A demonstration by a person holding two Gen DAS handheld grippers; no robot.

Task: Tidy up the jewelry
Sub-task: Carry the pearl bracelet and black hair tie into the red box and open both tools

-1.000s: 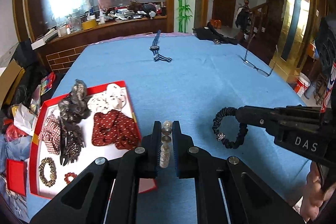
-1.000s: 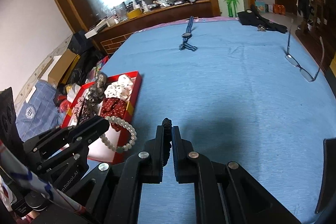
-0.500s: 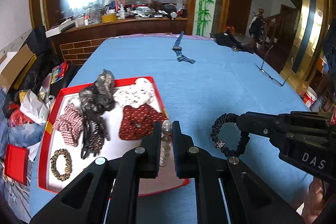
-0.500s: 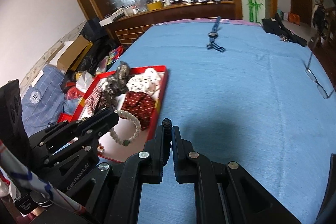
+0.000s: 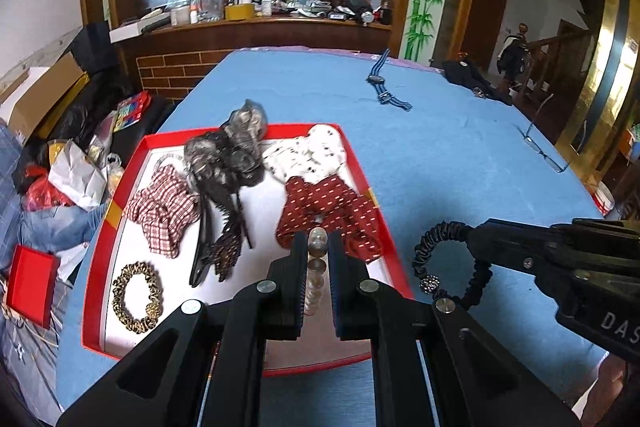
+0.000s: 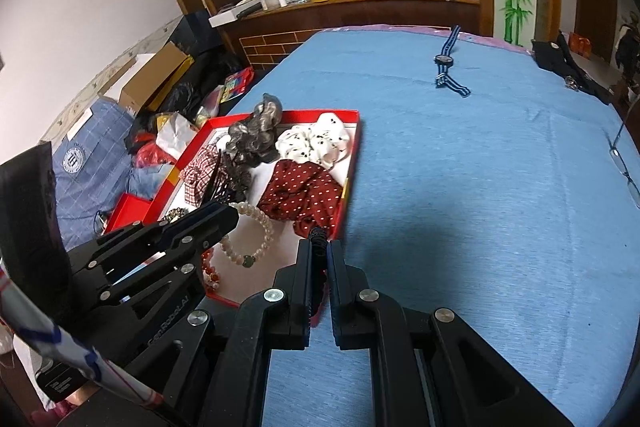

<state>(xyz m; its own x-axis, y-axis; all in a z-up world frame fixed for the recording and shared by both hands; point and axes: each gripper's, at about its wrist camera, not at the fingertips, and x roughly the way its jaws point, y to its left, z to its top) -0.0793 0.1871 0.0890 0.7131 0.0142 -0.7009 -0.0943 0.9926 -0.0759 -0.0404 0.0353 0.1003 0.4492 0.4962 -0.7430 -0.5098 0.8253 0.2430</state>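
Left gripper (image 5: 317,247): clamped on pearl bracelet (image 6: 248,237); beads stacked between the pads in own wrist view, loop hanging below the tips in right wrist view.
Below left gripper: white floor of red tray (image 5: 132,163), near its front right part; bracelet hanging over it, contact not discernible.
Right gripper (image 6: 318,247): narrow, pinching black coiled hair tie (image 5: 448,259); only a short coil visible between the fingers in own view, full loop with a small beaded charm seen from left wrist view.
Below right gripper: tray's near right corner and blue tablecloth (image 6: 460,187) just beside it.
Ahead of left gripper, in tray: dark red dotted scrunchie (image 5: 328,207) nearest; white dotted scrunchie (image 5: 312,153) beyond it; grey scrunchie (image 5: 232,147) to the left of that.
Left of left gripper, in tray: dark hair claws (image 5: 218,239), plaid scrunchie (image 5: 164,207), leopard hair tie (image 5: 136,297).
Near left gripper's tips, right wrist view: red bead bracelet (image 6: 210,273), partly hidden.
Far ahead on cloth: striped-strap watch (image 6: 446,63).
Far right: eyeglasses (image 5: 542,147), well apart from tray.
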